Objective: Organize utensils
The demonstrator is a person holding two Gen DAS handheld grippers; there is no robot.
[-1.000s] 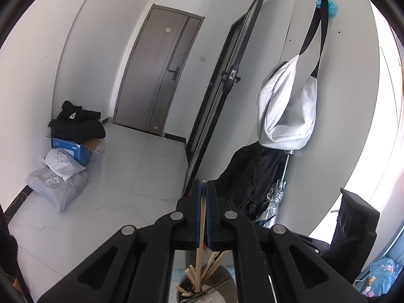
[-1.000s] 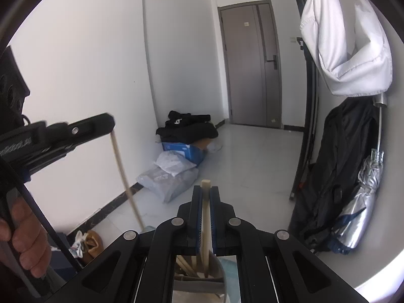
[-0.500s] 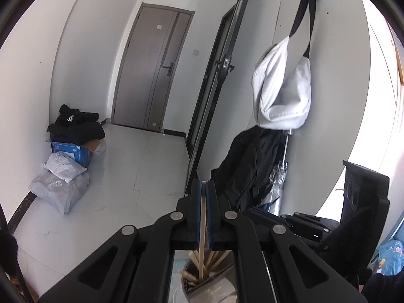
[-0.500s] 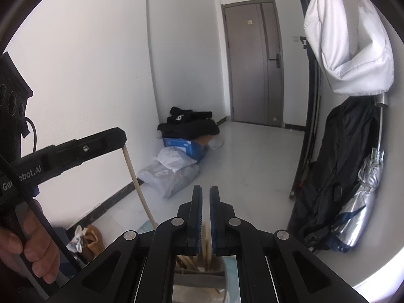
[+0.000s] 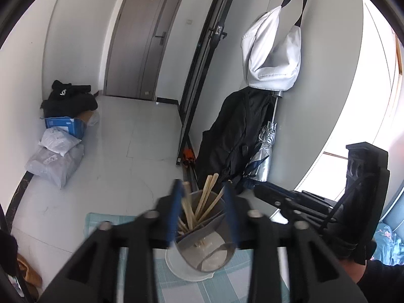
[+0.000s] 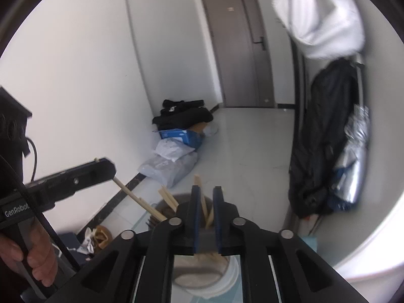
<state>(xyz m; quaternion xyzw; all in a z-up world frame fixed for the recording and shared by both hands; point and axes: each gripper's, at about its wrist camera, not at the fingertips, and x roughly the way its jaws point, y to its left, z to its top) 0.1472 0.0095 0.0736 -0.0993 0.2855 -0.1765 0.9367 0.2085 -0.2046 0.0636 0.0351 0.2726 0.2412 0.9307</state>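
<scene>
A grey utensil holder (image 5: pixel 209 250) with several wooden chopsticks (image 5: pixel 205 202) stands on a checked cloth. My left gripper (image 5: pixel 203 192) is open just above it, one blue pad on either side of the sticks, holding nothing. In the right wrist view the left gripper (image 6: pixel 108 169) shows at the left with a chopstick (image 6: pixel 136 197) slanting from beneath its tip down into the holder (image 6: pixel 174 202). My right gripper (image 6: pixel 207 194) is open and empty above the holder, with chopsticks (image 6: pixel 202 199) seen between its pads.
The checked cloth (image 5: pixel 106 222) covers the table. A white dish (image 5: pixel 186 270) sits under the holder. The right gripper (image 5: pixel 290 199) and its hand reach in from the right. Beyond are a floor with parcels (image 5: pixel 55 156), a grey door (image 5: pixel 146 38) and hanging bags (image 5: pixel 272 58).
My left gripper opened and let its chopstick drop into the holder. My right gripper opened and released its chopstick half a second earlier. Both views tilted down toward the holder.
</scene>
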